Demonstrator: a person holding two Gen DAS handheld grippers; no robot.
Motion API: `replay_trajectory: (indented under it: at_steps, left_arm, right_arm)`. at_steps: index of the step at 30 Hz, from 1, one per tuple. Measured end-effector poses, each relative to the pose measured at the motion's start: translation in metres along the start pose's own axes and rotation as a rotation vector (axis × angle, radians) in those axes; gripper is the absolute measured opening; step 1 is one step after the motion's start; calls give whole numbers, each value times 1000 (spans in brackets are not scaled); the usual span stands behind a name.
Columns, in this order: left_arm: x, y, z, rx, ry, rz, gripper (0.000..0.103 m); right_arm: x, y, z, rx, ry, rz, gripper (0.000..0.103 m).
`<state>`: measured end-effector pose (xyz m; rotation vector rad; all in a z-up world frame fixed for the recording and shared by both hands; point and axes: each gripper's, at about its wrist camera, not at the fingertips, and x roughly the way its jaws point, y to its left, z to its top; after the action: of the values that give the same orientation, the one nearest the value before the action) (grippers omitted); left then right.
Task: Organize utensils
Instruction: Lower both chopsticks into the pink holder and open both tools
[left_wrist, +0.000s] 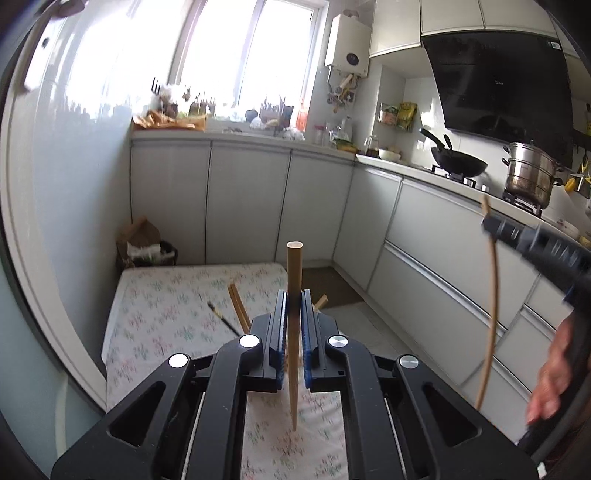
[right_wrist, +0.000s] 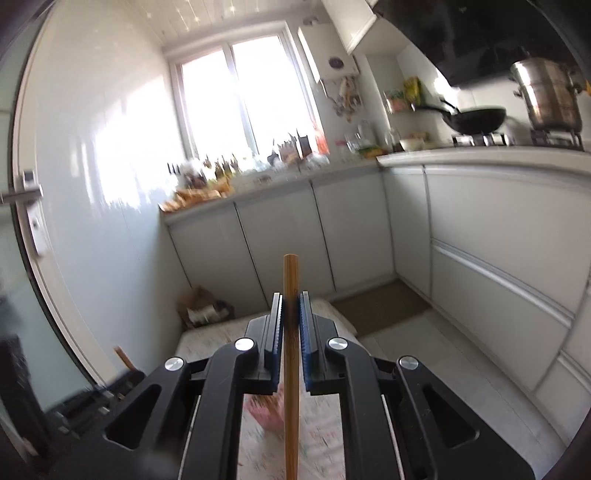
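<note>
My left gripper (left_wrist: 294, 302) is shut on a wooden chopstick (left_wrist: 294, 269), held upright above a table with a floral cloth (left_wrist: 166, 314). More wooden chopsticks (left_wrist: 238, 312) and a thin black one (left_wrist: 221, 317) lie on the cloth ahead of it. My right gripper (right_wrist: 290, 302) is shut on another wooden chopstick (right_wrist: 290, 280), also upright. In the left wrist view the right gripper (left_wrist: 489, 223) shows at the far right, raised, its chopstick (left_wrist: 491, 314) hanging down. A pink container (right_wrist: 267, 410) shows blurred below the right gripper.
White kitchen cabinets (left_wrist: 243, 199) run along the back and right. A wok (left_wrist: 458, 162) and a steel pot (left_wrist: 530, 175) sit on the stove. A bin with paper bags (left_wrist: 146, 245) stands in the corner by the table. A glass door (right_wrist: 29, 221) is on the left.
</note>
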<state>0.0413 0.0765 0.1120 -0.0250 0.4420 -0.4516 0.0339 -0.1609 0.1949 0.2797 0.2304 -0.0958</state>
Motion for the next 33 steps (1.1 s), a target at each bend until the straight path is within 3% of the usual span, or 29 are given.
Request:
replay_trajectory:
  at_steps: [3, 8, 15, 21, 27, 31, 33]
  left_arm:
    - [16, 1, 18, 11, -23, 18, 7]
    - [50, 10, 30, 12, -28, 49, 7]
    - [107, 30, 27, -5, -16, 66, 7]
    - [129, 36, 27, -2, -21, 56, 7]
    - [151, 35, 6, 26, 39, 62, 7]
    - [174, 39, -12, 16, 194, 18, 13]
    - [164, 44, -15, 11, 157, 50, 15]
  right_arm:
    - [13, 11, 22, -4, -42, 47, 9]
    - [58, 24, 37, -17, -25, 100, 9]
    - [140, 27, 28, 1, 22, 173, 9]
    - [172, 26, 14, 7, 18, 203, 9]
    - [193, 23, -6, 16, 35, 215, 9]
    - [208, 22, -13, 37, 58, 200, 9]
    - [210, 21, -15, 40, 58, 195, 9]
